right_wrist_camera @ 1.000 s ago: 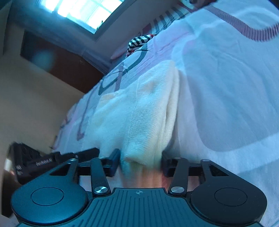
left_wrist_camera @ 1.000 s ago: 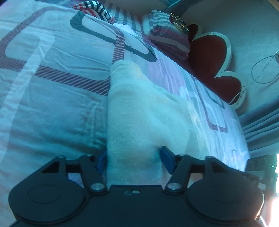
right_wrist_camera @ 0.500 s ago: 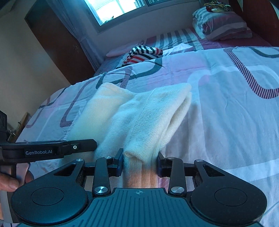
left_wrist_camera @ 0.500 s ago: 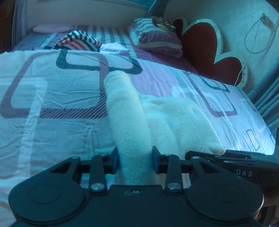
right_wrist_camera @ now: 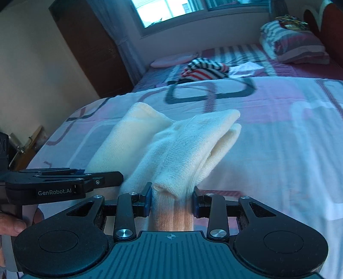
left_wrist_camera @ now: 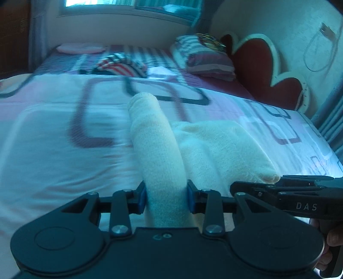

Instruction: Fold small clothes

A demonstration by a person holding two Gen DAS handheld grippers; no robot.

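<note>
Both grippers are pinching the near edge of a cream knitted garment (right_wrist_camera: 188, 148) that lies on the bed (right_wrist_camera: 289, 154). The left gripper (left_wrist_camera: 166, 198) is clamped on a bunched, rolled end of the cloth, and the right gripper (right_wrist_camera: 172, 200) is clamped on the other near corner, where 2 or more layers already lie doubled. The rest of the garment trails away from the grippers across the bedspread, its far end resting on the cover.

This looks like the start of a fold: the near edge is gripped at 2 points, ready to be carried over toward the far end. The next move likely calls for lifting both corners together at an even height, keeping the edge taut between them, then laying it flat on the far part before letting go.

The bedspread is pale with pink and dark looping lines. Further back lie a striped garment (right_wrist_camera: 203, 69) and a striped pillow (right_wrist_camera: 293, 43), with a window (right_wrist_camera: 171, 10) behind and a red headboard (left_wrist_camera: 257, 60) at the side.
</note>
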